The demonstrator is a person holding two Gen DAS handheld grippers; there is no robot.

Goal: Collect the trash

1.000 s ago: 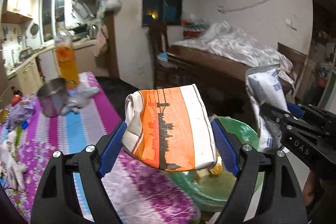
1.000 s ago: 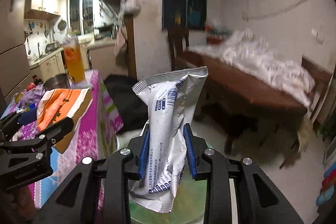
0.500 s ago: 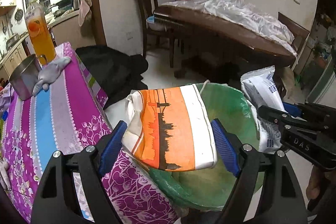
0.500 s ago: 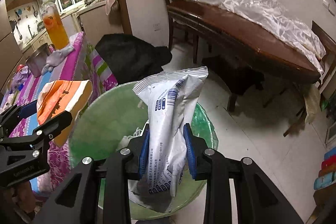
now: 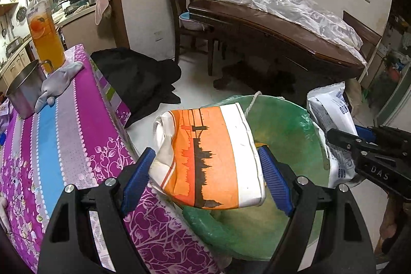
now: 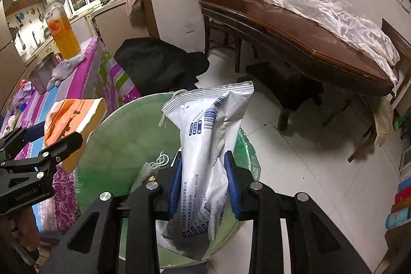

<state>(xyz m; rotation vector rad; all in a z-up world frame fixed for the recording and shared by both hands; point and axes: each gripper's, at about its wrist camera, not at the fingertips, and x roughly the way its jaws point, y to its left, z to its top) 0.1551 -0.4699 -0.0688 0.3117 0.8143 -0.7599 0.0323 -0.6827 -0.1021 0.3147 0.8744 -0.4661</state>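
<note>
Left wrist view first: your left gripper (image 5: 206, 171) is clamped on an orange-and-white paper bag (image 5: 208, 158) printed with a dark skyline, the blue pads (image 5: 137, 173) pressing its two sides with the jaws standing wide. The bag hangs above the near rim of the green trash bin (image 5: 285, 125), which sits on the floor just beside the corner of the purple tablecloth (image 5: 79, 120). At the right edge of this view you can see your right gripper (image 5: 370, 148) with its white packet over the far side of the bin.

In the right wrist view, your right gripper (image 6: 203, 184) is closed on a white plastic wrapper (image 6: 205, 145) with blue print and a barcode, gripped around its lower middle so the crimped top end stands up and the bottom end hangs below the pads. The wrapper is directly over the bin's open mouth (image 6: 115, 145), where a bit of white string (image 6: 160, 161) lies inside. Your left gripper (image 6: 43, 153) shows at the left with the bag (image 6: 72, 114) over the rim.

On the table behind, a bottle of orange drink (image 5: 45, 35) stands next to a steel cup (image 5: 24, 91) and a grey glove (image 5: 60, 81). A black heap of cloth (image 5: 138, 78) lies on the floor beyond the bin.
</note>
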